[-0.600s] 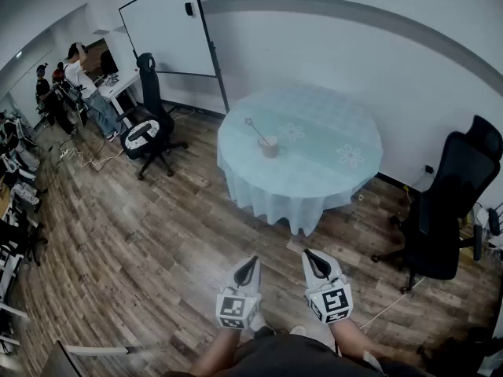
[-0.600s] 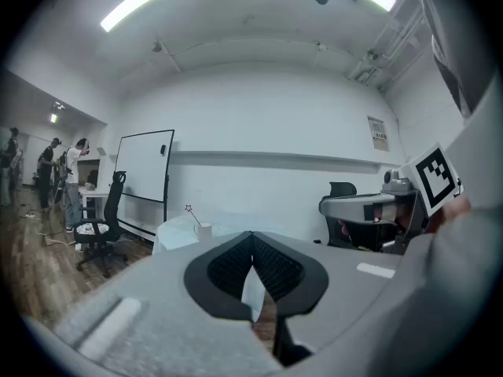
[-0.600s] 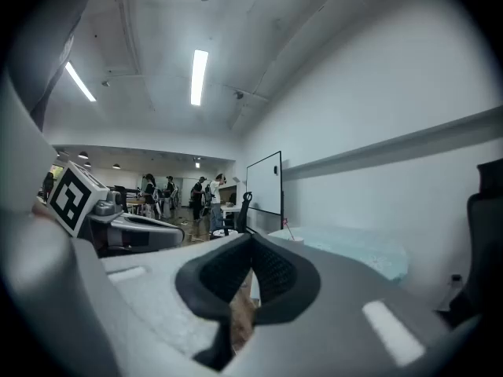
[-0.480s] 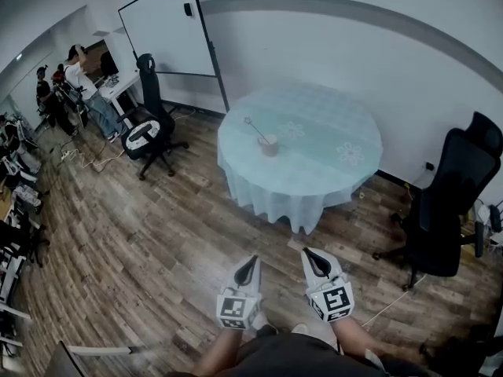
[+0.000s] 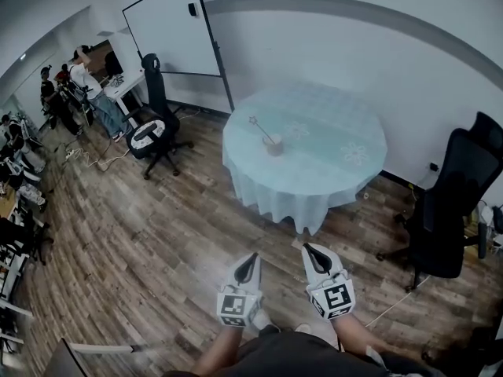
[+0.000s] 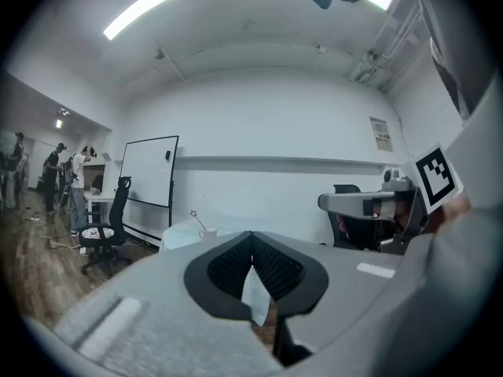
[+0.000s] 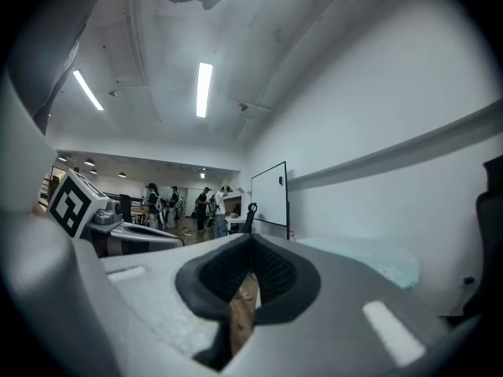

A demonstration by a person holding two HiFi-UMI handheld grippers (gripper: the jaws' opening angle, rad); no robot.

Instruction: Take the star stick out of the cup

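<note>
The person is standing well back from the round table [image 5: 326,116], holding both tools low and close to the body with the jaws pointing forward. This reads as a carrying posture rather than a reach, since nothing is within range.

The left gripper [image 5: 248,264] is holding its jaws pressed together at the tips. Only a thin wedge of background is showing lower down between the ribbed pads, and nothing is sitting between them. The right gripper [image 5: 313,254], just beside it, is doing the same, with tips meeting and a sliver of wooden floor [image 5: 157,234] showing through. Closed jaws probably make sense here, as there is nothing to pinch yet and they will have to spread before the grasp.

The cup [image 5: 273,144] is standing upright far ahead of both grippers, roughly between their two lines and a little nearer the left one's. In the left gripper view it is appearing just above and to the left of the jaw tips. In the right gripper view the tablecloth is lying ahead and to the right of the jaws, and I cannot pick the cup out there.

The star stick [image 5: 262,131] is resting inside the cup and leaning out over the rim, away to the grippers' left, toward the whiteboard [image 5: 177,30]. Its star end is raised clear of the tabletop. That lean is leaving a long run of bare shaft above the rim, likely the easiest place for either gripper to take hold. The task is not yet under way beyond the approach.
</note>
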